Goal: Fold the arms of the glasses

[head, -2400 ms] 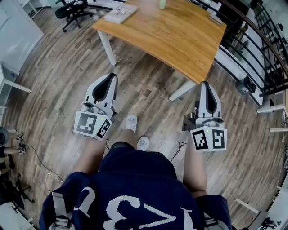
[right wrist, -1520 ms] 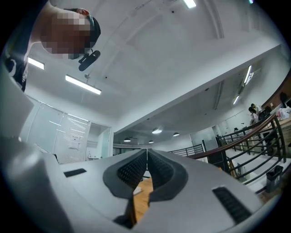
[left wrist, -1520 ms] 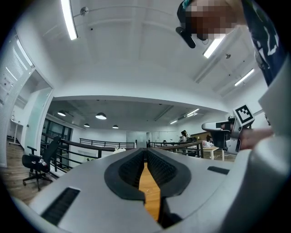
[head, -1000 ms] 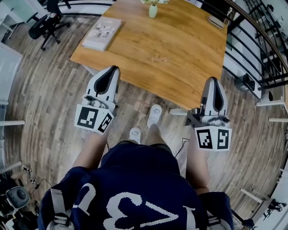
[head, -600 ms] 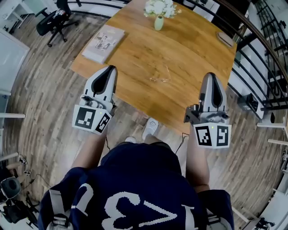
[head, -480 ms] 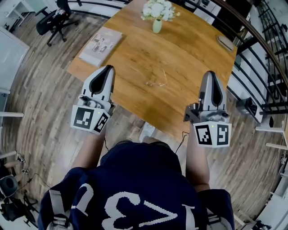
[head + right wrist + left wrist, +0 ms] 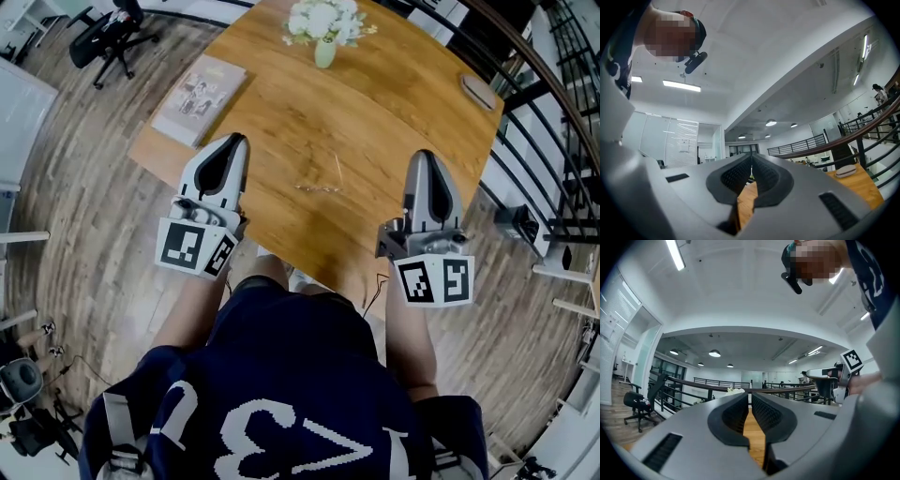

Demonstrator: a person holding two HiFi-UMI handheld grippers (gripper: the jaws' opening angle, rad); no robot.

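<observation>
With my left gripper (image 7: pixel 233 142) and right gripper (image 7: pixel 422 157) both pressed together on nothing, I see the glasses (image 7: pixel 319 181) on the table (image 7: pixel 394 84) between them, front bar crosswise, arms seemingly pointing away, slightly nearer the left

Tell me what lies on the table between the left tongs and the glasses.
Nothing does. In the head view, only bare wood of the table stretches between the left tongs and the glasses.
</observation>
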